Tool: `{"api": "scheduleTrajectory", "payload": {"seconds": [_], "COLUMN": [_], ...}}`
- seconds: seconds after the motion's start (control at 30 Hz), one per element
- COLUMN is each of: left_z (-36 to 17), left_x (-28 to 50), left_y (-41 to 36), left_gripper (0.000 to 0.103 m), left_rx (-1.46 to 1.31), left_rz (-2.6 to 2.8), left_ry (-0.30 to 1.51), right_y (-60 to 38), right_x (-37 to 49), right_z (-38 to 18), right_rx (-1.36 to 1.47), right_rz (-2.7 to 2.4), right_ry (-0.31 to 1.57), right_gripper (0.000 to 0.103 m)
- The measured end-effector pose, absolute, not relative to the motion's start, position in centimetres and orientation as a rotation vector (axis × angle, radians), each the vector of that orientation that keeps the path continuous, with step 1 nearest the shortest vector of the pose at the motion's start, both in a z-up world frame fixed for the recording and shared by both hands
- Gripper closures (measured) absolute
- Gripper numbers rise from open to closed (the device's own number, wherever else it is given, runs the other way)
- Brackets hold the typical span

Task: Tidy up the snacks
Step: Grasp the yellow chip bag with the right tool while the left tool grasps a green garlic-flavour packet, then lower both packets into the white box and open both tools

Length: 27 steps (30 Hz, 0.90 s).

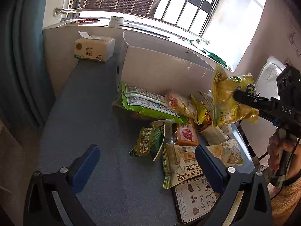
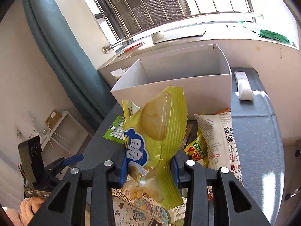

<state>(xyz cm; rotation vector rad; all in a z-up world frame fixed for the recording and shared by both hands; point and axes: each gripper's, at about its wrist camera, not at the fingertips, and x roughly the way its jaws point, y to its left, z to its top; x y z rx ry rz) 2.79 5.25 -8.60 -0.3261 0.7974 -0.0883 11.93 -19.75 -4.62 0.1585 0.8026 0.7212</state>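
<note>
We hold a yellow chip bag (image 2: 156, 131) clenched in our right tongs (image 2: 148, 167), its blue pads pressing the crumpled foil from both sides. The bag hangs in the air just in front of the white box (image 2: 169, 92), above the snack pile (image 1: 169, 116), which lies on the desk (image 1: 90, 116) against the box's near wall. The box is open at the top and we see nothing inside it. Our left tongs (image 1: 146, 162) are released, jaws wide apart, hovering over the desk on the near side of the pile. A tissue pack (image 1: 95, 49) sits left of the box, beside the wall.
</note>
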Motion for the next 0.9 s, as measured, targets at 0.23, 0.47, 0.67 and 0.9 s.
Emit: {"api": "scheduleTrajectory", "payload": {"seconds": [0.23, 0.47, 0.67, 0.9], "left_z": [-10.5, -12.5, -13.1, -11.3], "left_x": [6.9, 8.5, 8.5, 5.0], "left_y": [4.5, 3.9, 3.2, 4.5], "left_gripper": [0.001, 0.006, 0.064, 0.066], "left_rx": [-0.283, -0.228, -0.161, -0.243], "left_rz": [-0.106, -0.085, -0.052, -0.071], "left_ry": [0.9, 0.967, 0.958, 0.867], "right_y": [-23.0, -25.0, -25.8, -25.9], "right_x": [8.5, 7.0, 6.9, 6.8], "right_z": [-2.9, -5.0, -6.6, -6.9], "right_rx": [0.226, 0.316, 0.38, 0.385], "right_rz": [0.715, 0.705, 0.717, 0.73], "right_ry": [0.733, 0.772, 0.812, 0.808], "right_gripper": [0.063, 0.063, 0.063, 0.063]}}
